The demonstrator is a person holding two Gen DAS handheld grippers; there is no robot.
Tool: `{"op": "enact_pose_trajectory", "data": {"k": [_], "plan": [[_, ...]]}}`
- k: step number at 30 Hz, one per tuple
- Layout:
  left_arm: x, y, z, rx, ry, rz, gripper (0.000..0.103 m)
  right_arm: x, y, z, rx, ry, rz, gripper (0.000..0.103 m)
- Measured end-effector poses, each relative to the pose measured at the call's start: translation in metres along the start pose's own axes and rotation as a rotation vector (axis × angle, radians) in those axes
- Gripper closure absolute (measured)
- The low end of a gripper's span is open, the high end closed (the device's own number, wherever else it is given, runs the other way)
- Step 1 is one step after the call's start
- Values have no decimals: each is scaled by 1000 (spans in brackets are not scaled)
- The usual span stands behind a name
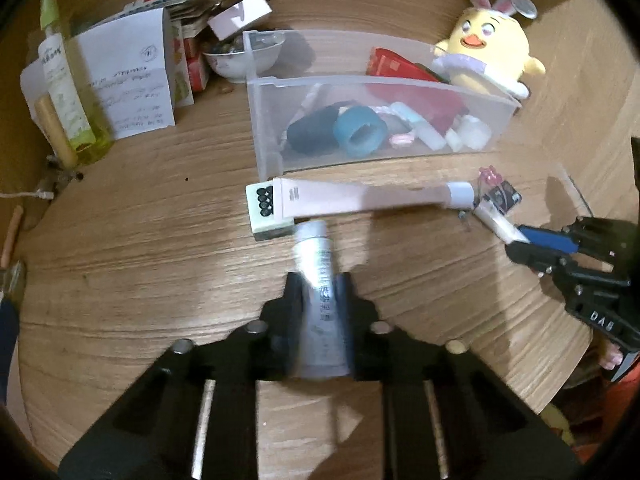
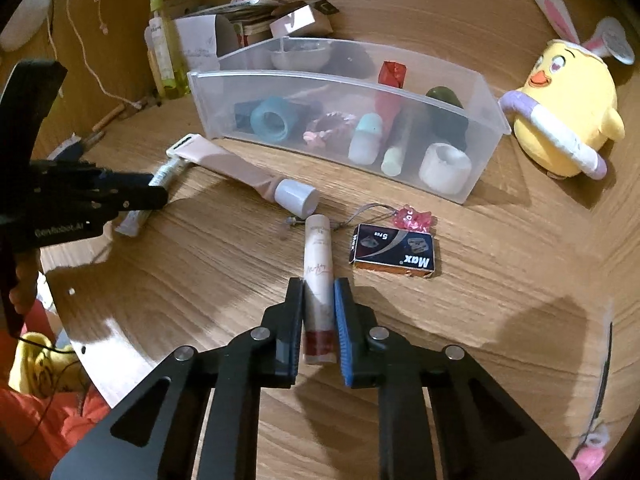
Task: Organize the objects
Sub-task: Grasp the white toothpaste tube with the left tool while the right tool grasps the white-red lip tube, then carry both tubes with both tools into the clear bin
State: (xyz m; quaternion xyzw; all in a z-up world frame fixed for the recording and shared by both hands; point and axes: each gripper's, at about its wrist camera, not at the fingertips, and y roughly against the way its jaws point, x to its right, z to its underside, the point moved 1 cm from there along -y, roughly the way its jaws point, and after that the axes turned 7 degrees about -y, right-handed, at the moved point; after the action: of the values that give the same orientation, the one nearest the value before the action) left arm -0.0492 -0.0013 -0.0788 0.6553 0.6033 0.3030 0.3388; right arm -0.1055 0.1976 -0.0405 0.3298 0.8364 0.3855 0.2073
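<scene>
Tool [image 2: 318,292], wooden table [image 2: 500,280], clear bin [image 2: 340,80]

A round wooden table [image 2: 500,280] with pale grain (glare patches and hard shadows from warm overhead light) fills both views.

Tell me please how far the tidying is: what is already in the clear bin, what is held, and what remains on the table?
Done: the clear bin already holds a blue roll and a white roll, among others. In hand: the left gripper is shut on a white tube, the right gripper on a beige tube. Left: the pink tube, small box and pink charm.
</scene>
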Motion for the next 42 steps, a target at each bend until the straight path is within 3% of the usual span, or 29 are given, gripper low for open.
{"op": "enact_pose_trajectory", "data": {"k": [10,19,29,36,42], "plan": [[6,23,4,79,-13,2,87,6,28,-6,97,-90,-13,89],[17,47,-26,191,-47,6,87,7,56,-38,221,-128,-30,89],[21,70,-70,318,-65,13,87,12,61,-81,296,-150,-29,89],[9,54,-103,325,-65,-22,87,30,47,-111,305,-199,24,89],[-2,19,-118,260,-48,-22,87,49,12,-131,236,-238,46,89]]}}
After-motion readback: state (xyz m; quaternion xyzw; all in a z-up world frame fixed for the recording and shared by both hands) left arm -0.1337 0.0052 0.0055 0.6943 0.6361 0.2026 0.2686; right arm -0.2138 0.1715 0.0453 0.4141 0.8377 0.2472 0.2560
